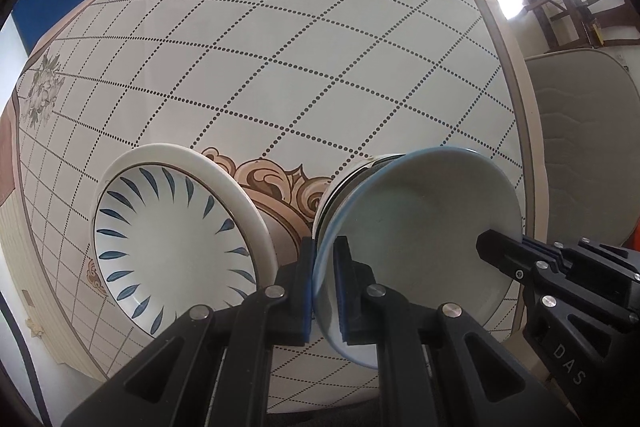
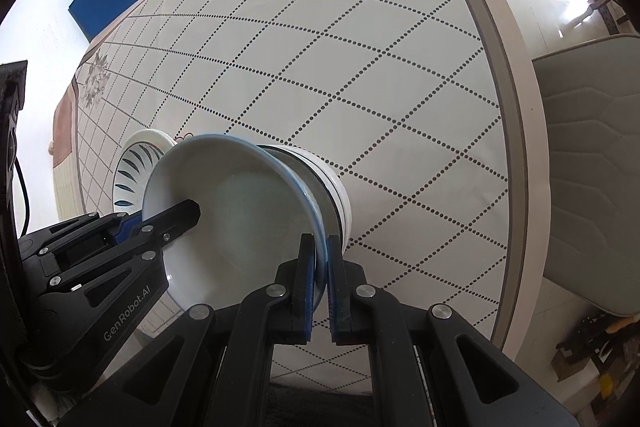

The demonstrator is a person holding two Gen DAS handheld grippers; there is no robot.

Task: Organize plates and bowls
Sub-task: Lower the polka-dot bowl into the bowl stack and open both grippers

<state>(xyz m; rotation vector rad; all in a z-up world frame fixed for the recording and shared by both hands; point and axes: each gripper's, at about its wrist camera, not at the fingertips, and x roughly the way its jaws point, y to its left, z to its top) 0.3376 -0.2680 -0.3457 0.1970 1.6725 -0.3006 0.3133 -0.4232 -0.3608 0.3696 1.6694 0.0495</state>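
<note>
Two grippers, left and right, each clamp opposite rim edges of the plate, so I keep it balanced atop the bowls, just beside the leaf-pattern plate on the table.

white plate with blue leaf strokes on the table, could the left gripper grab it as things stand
Probably not yet: the left gripper is shut on the blue-rimmed white plate, which the right gripper also clamps. The leaf-stroke plate lies uncovered beside it.
</note>
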